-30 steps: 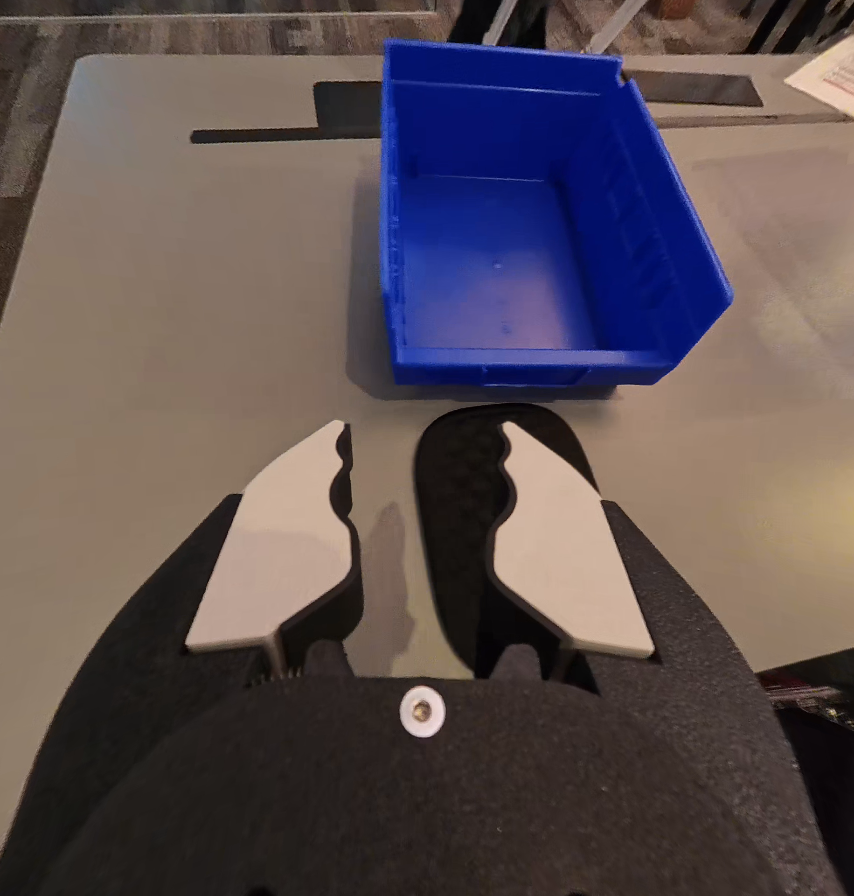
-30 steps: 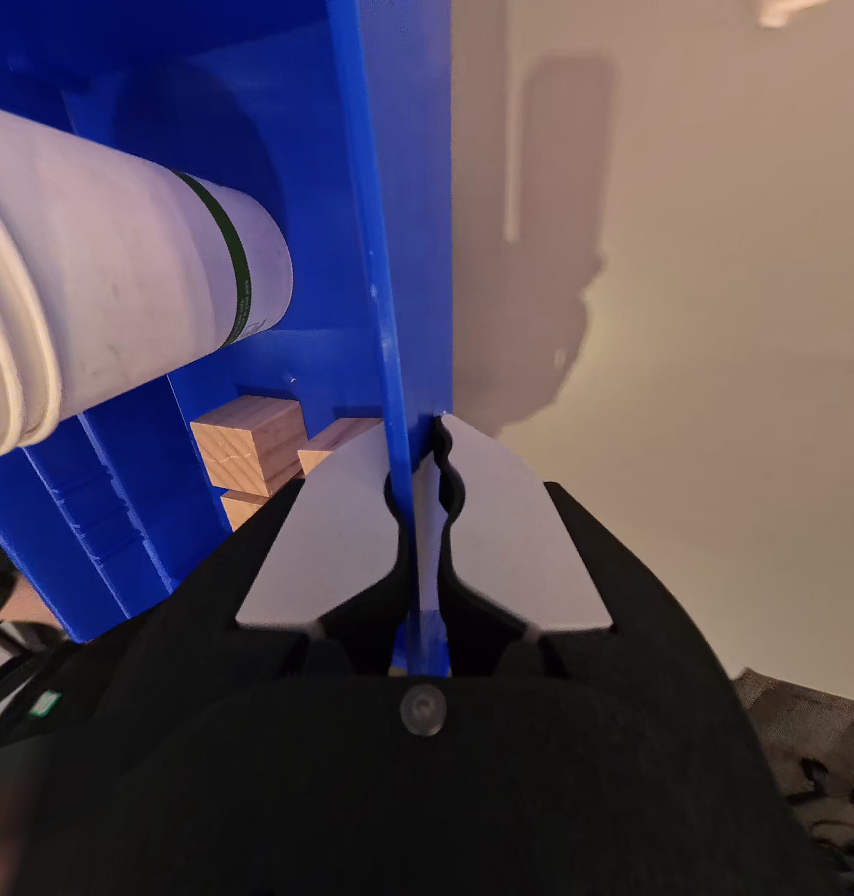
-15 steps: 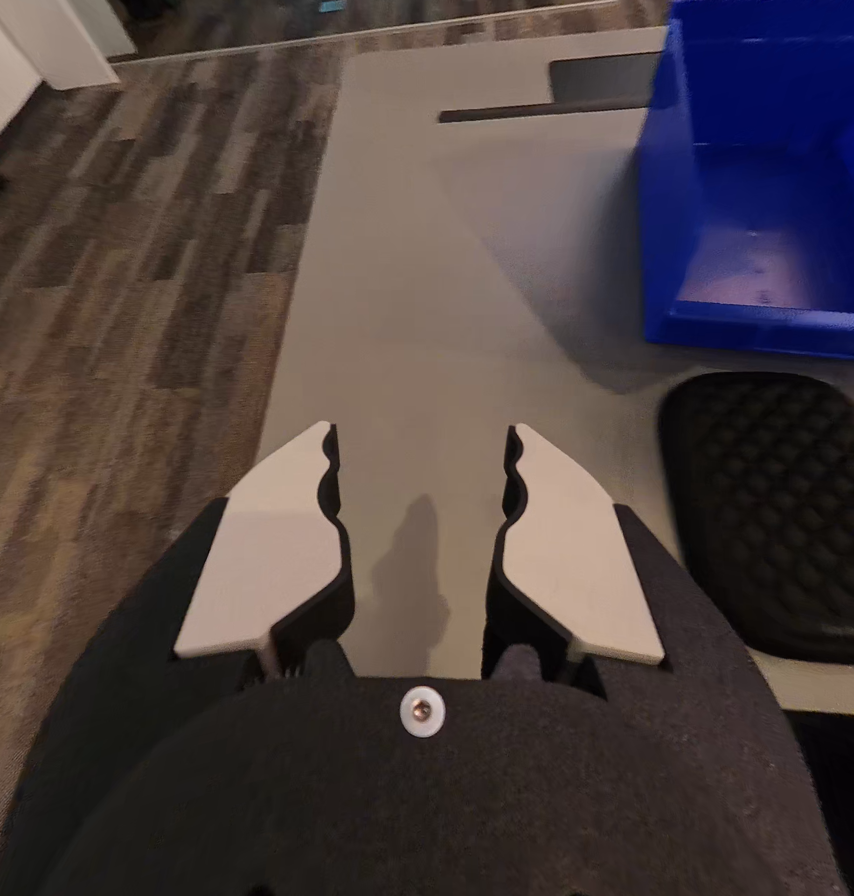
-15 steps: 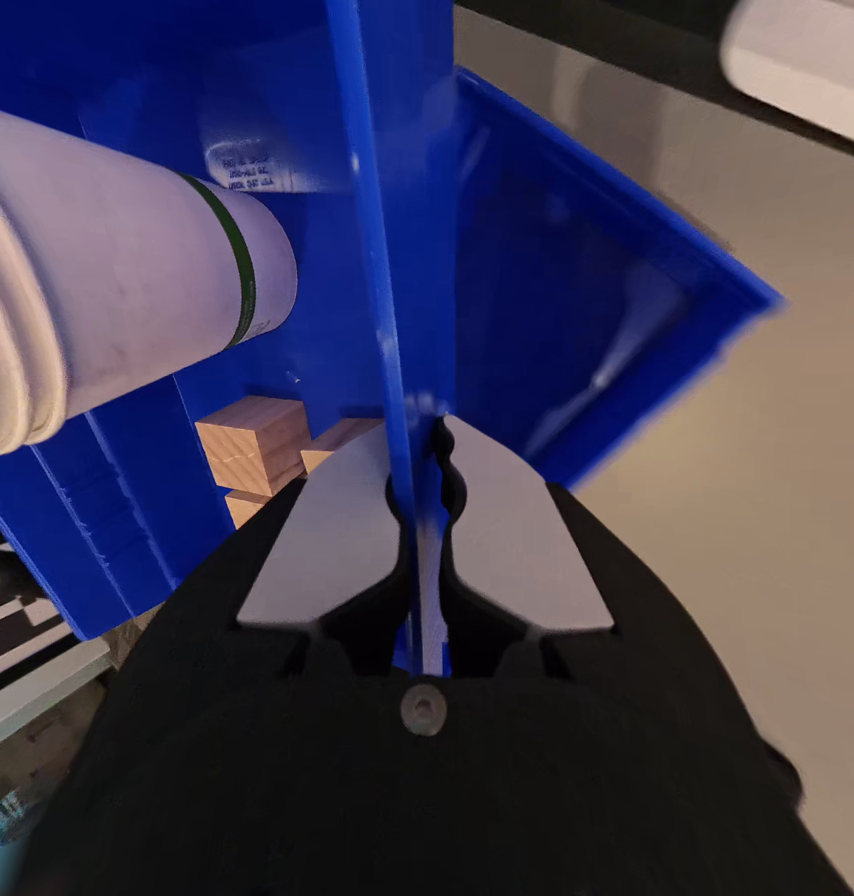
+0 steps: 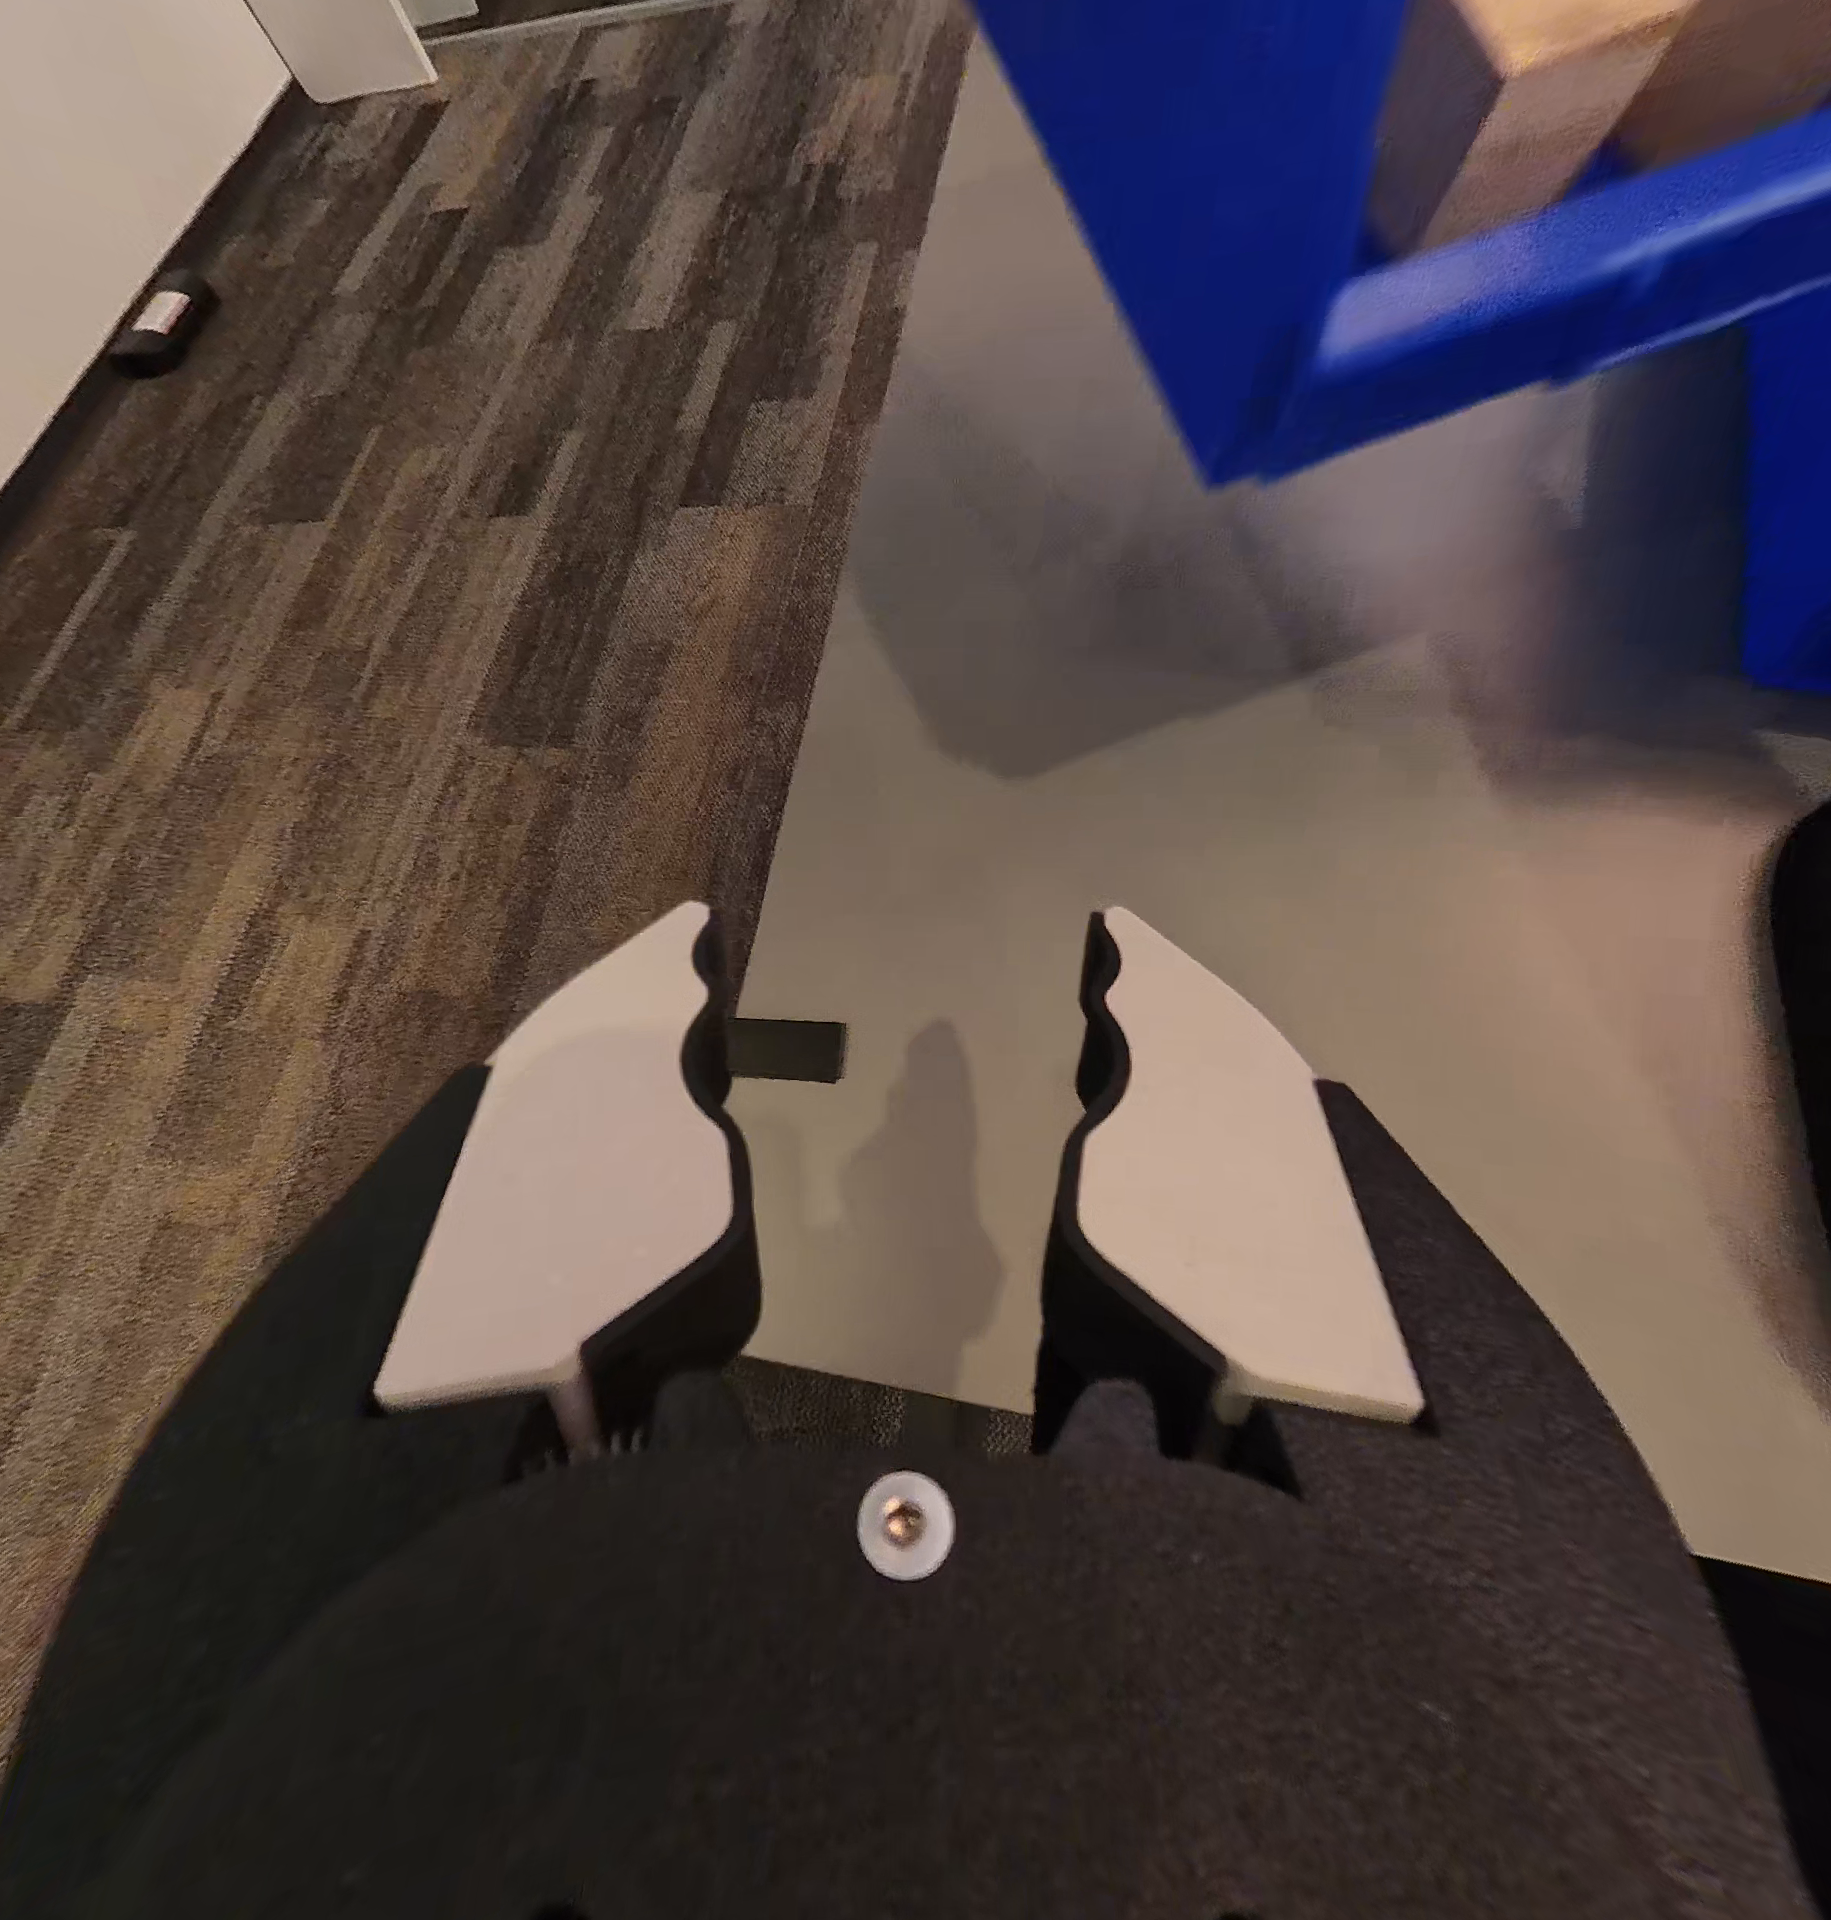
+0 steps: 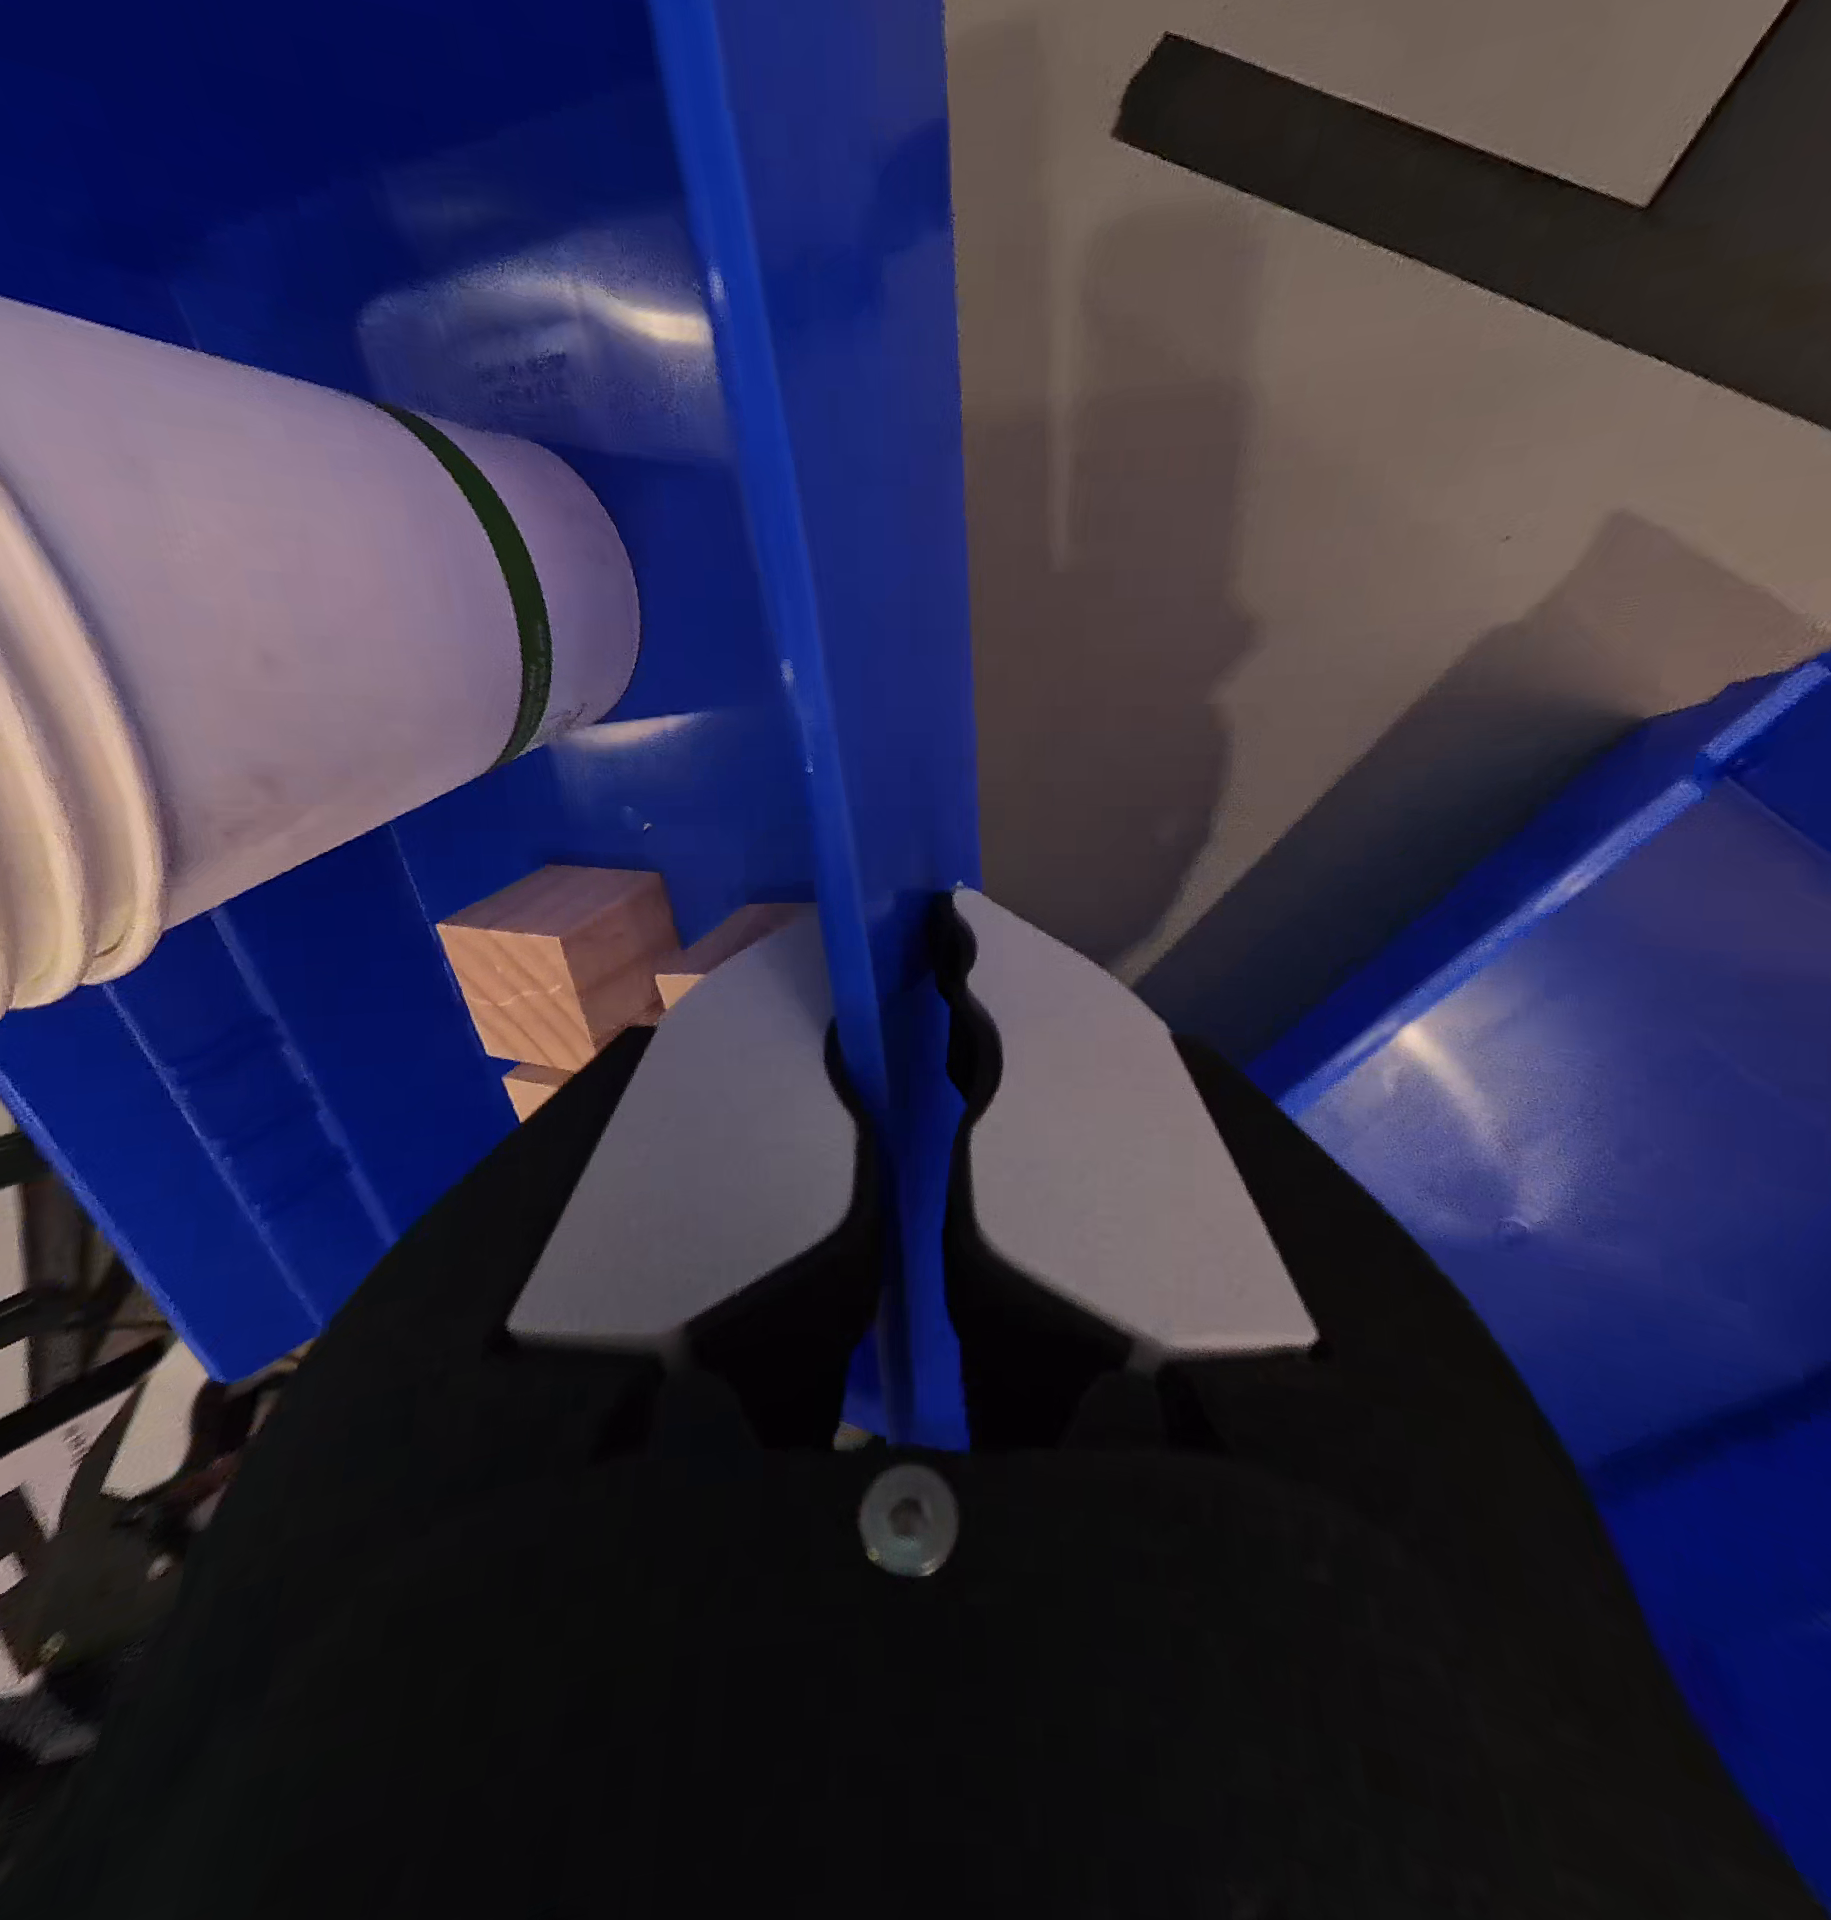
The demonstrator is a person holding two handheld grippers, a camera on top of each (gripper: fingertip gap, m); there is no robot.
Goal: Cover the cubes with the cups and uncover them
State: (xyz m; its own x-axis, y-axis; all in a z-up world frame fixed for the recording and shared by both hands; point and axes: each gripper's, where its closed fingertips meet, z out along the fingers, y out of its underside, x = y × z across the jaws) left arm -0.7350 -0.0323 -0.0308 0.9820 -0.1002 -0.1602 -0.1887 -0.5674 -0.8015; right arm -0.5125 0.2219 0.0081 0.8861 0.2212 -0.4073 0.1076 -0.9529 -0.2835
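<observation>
My right gripper [image 6: 895, 935] is shut on the side wall of a blue bin [image 6: 838, 520] and holds it in the air above the table. Inside that bin lie a stack of white cups with a green band [image 6: 267, 644] and several wooden cubes [image 6: 552, 961]. The same bin [image 5: 1202, 208] shows blurred at the top right of the left wrist view, with the wooden cubes [image 5: 1493, 114] inside it. My left gripper [image 5: 900, 925] is open and empty, low over the table's left front corner.
A second blue bin [image 6: 1565, 1091] stands empty on the grey table [image 5: 994, 790], also seen in the left wrist view [image 5: 1815, 520]. A black quilted pad [image 5: 1825, 1091] lies at the right. A dark slot [image 5: 786, 1049] marks the table edge. Carpet floor [image 5: 371, 520] lies left.
My left gripper has swung left toward the table's edge and opened wider. My right gripper has carried the held bin over the table, so it now shows in the left wrist view.
</observation>
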